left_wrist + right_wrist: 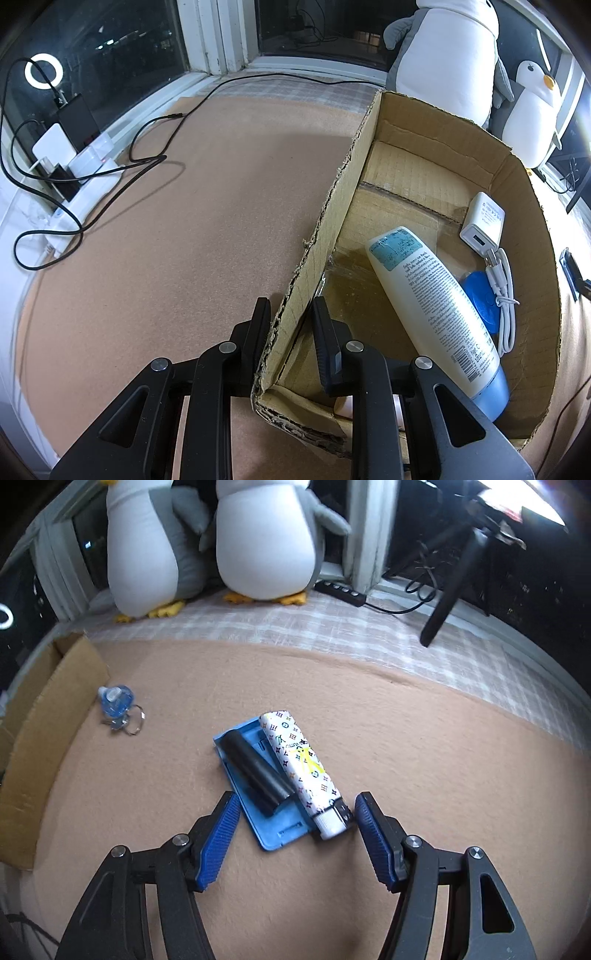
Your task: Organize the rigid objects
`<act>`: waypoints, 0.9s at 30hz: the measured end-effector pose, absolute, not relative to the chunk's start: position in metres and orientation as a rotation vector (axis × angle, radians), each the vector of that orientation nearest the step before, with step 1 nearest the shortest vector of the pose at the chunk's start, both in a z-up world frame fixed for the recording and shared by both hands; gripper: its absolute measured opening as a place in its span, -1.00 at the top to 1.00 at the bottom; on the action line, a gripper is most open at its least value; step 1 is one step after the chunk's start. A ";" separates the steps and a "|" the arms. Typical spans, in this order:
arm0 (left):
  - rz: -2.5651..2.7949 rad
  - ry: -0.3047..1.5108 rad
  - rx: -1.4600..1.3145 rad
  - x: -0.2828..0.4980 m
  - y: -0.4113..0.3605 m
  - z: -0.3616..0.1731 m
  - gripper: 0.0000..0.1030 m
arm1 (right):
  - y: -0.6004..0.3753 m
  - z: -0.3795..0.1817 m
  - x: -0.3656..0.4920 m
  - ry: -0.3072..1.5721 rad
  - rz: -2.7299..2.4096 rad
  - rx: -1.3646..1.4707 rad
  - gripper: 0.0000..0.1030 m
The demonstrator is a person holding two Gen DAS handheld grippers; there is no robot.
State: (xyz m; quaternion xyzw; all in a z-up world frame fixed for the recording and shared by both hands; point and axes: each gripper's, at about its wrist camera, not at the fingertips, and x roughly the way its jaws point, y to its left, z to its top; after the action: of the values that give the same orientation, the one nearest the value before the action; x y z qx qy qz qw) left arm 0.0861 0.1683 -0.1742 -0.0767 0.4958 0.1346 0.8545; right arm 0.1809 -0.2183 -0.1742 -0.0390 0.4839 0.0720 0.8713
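My left tongs (291, 314) clamp the cardboard box (343, 192) wall; right tongs (293, 814) wide, empty, above the lighter (301, 771).

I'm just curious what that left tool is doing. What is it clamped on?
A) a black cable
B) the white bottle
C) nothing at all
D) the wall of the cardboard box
D: the left tool has one finger outside and one inside the box, shut on its wall, while the bottle lies loose inside and the cable lies off to the side.
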 end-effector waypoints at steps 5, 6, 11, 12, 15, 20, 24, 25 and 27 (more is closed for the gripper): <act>0.285 1.043 -0.155 0.085 0.168 -0.174 0.59 | -0.233 -0.157 0.167 0.945 0.252 0.029 -0.18; 0.286 1.043 -0.153 0.085 0.169 -0.174 0.59 | -0.233 -0.155 0.167 0.936 0.265 0.036 -0.16; 0.285 1.042 -0.154 0.085 0.169 -0.174 0.59 | -0.218 -0.157 0.178 0.957 0.282 0.009 0.27; 0.285 1.043 -0.154 0.085 0.168 -0.174 0.59 | -0.215 -0.157 0.178 0.957 0.279 -0.001 0.27; 0.286 1.043 -0.154 0.085 0.168 -0.174 0.59 | -0.212 -0.162 0.190 0.964 0.256 -0.031 0.27; 0.286 1.043 -0.154 0.084 0.169 -0.173 0.59 | -0.213 -0.169 0.204 0.985 0.256 -0.024 0.26; 0.286 1.043 -0.154 0.085 0.168 -0.173 0.59 | -0.203 -0.169 0.194 0.996 0.320 -0.027 0.27; 0.286 1.043 -0.153 0.085 0.168 -0.173 0.59 | -0.197 -0.170 0.190 0.994 0.321 -0.057 0.27; 0.285 1.044 -0.151 0.085 0.168 -0.173 0.59 | -0.191 -0.174 0.185 0.993 0.323 -0.085 0.27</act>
State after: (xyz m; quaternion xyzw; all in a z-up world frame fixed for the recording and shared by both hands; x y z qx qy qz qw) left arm 0.0853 0.1682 -0.1734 -0.0720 0.4964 0.1356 0.8544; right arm 0.1851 -0.1911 -0.1736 -0.0408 0.4742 0.1541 0.8659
